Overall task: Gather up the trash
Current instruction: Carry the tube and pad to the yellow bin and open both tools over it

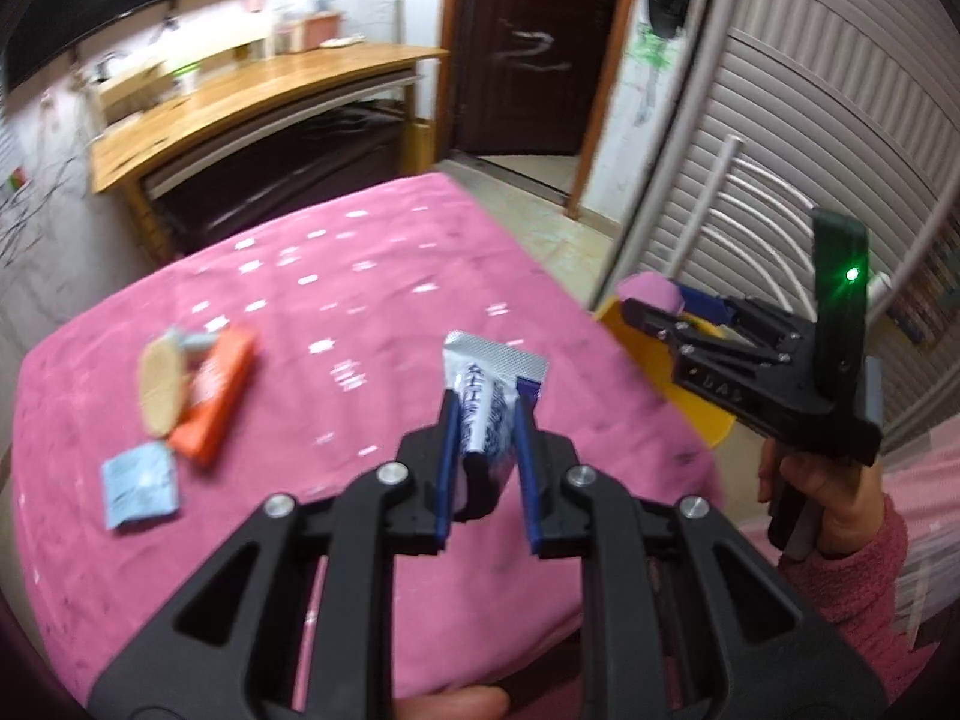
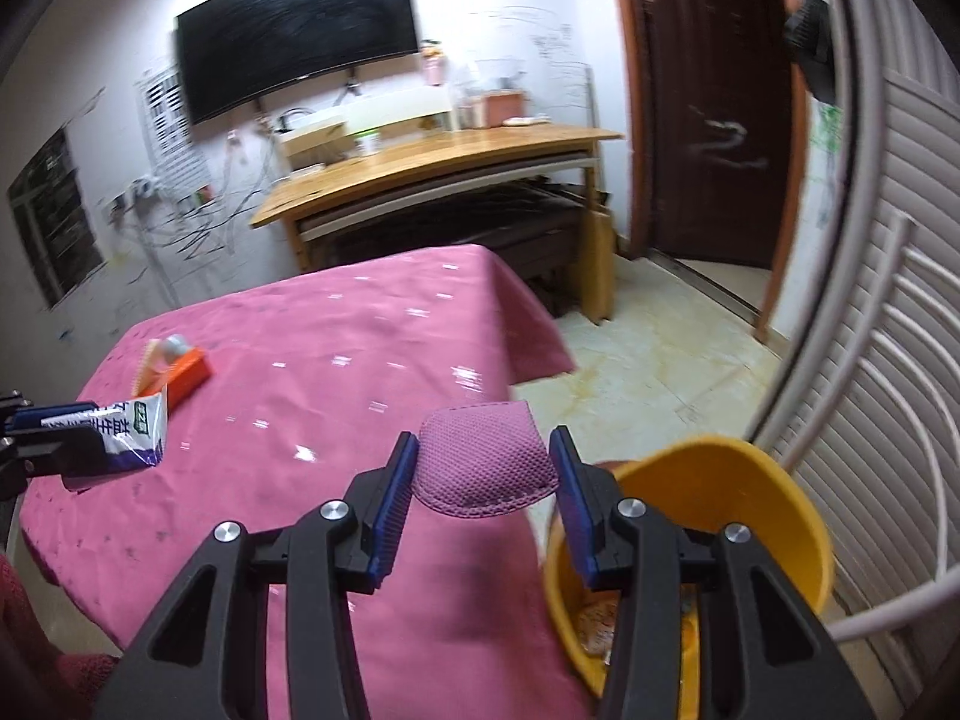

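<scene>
Here both grippers are loaded and lifted clear of the pink-clothed bench [image 1: 372, 276], which reads as a carry toward the bin rather than a pick. The left gripper [image 1: 485, 420] has its jaws clamped on a white-and-blue tube [image 1: 487, 402], gripped across the body with the crimped silver end pointing away from the hand; holding it at mid-length probably keeps it from pivoting as it travels. The right gripper [image 2: 485, 483] holds a pink mesh pouch [image 2: 483, 462] between its blue pads [image 2: 393, 501], the jaws set fairly wide because the pouch is broad and soft; it looks lightly pinched by its edges, so I judge it could slip if swung. Just to the right of that gripper, off the bench edge, stands the yellow bin [image 2: 798, 504], open-topped with some wrappers already at the bottom. The right gripper is nearest it and seems placed to drop first, with the left one waiting over the cloth. More trash lies on the far left of the bench: an orange carton [image 1: 213, 393] with a tan oval piece [image 1: 161, 381] leaning on it and a pale blue sachet [image 1: 139, 483] close beside. Those three are untouched, so the collecting is partly done.
</scene>
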The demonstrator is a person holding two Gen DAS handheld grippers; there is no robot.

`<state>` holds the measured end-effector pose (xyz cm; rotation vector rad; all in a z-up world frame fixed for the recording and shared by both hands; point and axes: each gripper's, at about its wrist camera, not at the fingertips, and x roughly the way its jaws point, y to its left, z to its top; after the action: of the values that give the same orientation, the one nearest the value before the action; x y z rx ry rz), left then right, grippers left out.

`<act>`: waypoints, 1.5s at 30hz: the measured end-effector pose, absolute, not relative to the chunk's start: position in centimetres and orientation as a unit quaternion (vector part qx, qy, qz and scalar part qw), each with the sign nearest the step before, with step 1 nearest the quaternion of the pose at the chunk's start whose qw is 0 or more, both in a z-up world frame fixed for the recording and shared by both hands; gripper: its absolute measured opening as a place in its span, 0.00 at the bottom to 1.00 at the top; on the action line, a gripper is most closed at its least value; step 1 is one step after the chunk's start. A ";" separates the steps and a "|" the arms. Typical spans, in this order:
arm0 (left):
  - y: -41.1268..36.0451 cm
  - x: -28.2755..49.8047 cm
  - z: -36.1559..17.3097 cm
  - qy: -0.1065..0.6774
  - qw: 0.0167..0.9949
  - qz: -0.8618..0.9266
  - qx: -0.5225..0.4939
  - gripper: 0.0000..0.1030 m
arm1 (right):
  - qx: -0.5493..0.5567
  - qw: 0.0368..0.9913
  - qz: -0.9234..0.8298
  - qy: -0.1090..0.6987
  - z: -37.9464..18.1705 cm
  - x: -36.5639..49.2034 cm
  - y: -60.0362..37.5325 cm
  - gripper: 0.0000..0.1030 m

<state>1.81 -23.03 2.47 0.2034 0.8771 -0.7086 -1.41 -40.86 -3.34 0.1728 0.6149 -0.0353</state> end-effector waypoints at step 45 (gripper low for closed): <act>-44.0 3.9 -2.9 0.490 0.764 -0.402 0.119 0.38 | 0.213 0.918 -0.122 0.312 -10.0 -5.6 -53.5 0.59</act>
<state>3.95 -44.02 -2.86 0.2596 1.0643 -0.8748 -5.65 -53.46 -10.02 0.4380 0.6422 -0.2502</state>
